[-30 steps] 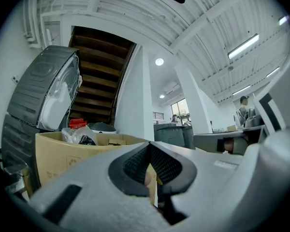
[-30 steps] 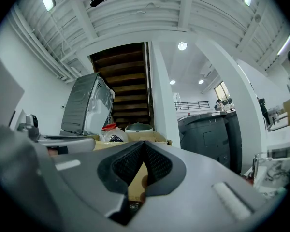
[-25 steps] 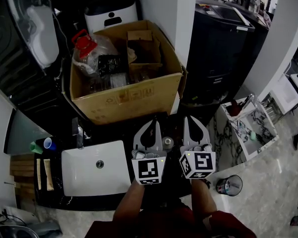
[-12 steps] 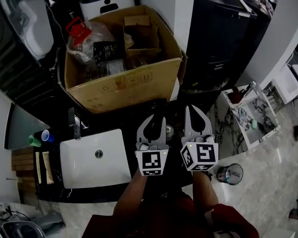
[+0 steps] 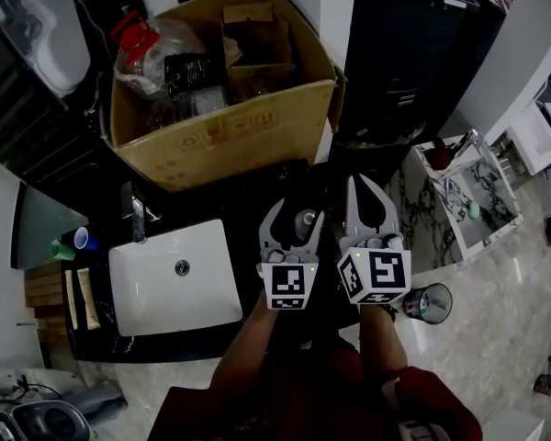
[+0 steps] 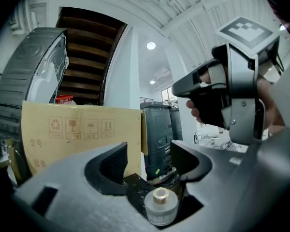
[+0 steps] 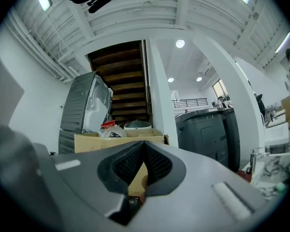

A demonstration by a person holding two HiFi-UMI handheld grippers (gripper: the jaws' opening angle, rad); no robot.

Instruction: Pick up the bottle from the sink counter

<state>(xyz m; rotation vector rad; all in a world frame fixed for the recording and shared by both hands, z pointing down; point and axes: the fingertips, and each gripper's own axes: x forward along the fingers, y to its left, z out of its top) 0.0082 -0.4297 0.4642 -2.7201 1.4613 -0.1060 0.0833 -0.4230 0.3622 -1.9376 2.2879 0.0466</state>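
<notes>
The left gripper (image 6: 149, 154) jaws have just been opening and stand spread round the bottle (image 6: 160, 206) cap, pads clear. The right gripper (image 7: 144, 164) is closed, empty. The bottle stands near the counter's (image 5: 241, 202) right edge. Risk: an off-centre closure could topple it.

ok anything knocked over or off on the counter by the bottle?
Nothing stands out. The bottle stands upright, cap on, between the left gripper's jaws, which have just been opening and don't press on it. No spill shows on the dark counter; the cardboard box behind is crammed but intact.
</notes>
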